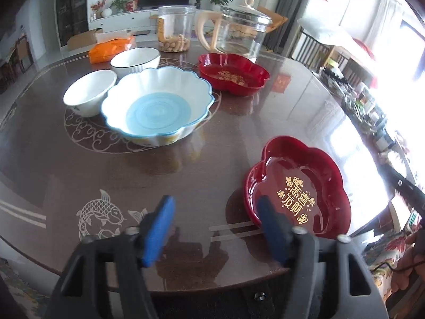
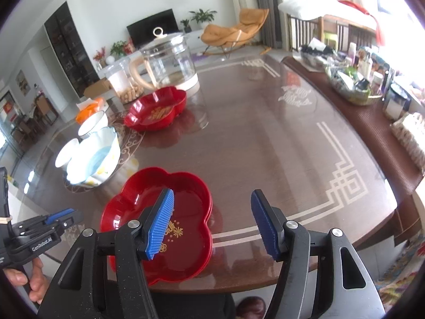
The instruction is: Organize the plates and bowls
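Observation:
A red flower-shaped plate with gold writing lies near the table's front edge; in the right wrist view it sits under my left finger. A second red plate lies farther back. A scalloped white bowl with a blue centre stands mid-table, with a small white bowl and a black-rimmed white bowl beside it. My left gripper is open and empty, just left of the near red plate. My right gripper is open and empty above that plate's right edge.
A glass kettle, a clear jar of peanuts and an orange packet stand at the back of the brown glass-topped table. A cluttered side bench runs along the right.

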`<act>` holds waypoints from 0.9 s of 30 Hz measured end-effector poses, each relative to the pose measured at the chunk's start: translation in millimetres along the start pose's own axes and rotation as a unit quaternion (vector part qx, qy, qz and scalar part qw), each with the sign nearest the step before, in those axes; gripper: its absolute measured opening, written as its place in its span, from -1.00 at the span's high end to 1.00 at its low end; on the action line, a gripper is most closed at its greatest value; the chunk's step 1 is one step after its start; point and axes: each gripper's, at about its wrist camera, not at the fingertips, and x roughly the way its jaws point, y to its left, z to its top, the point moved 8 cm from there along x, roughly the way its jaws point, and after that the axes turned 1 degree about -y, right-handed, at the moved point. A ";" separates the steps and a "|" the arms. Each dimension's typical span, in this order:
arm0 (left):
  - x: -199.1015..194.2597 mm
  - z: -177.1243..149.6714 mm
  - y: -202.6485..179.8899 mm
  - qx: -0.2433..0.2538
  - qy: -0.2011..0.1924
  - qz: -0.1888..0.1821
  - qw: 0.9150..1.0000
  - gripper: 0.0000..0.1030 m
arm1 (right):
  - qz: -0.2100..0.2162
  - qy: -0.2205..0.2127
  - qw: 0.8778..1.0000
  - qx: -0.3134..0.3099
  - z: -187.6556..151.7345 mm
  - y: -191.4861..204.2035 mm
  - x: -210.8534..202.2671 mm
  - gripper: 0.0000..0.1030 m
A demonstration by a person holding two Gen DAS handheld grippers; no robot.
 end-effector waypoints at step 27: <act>-41.0 -42.5 130.6 -0.106 -0.055 0.088 0.989 -0.79 | 0.023 -0.021 0.997 -0.065 -45.7 63.3 -12.3 -0.31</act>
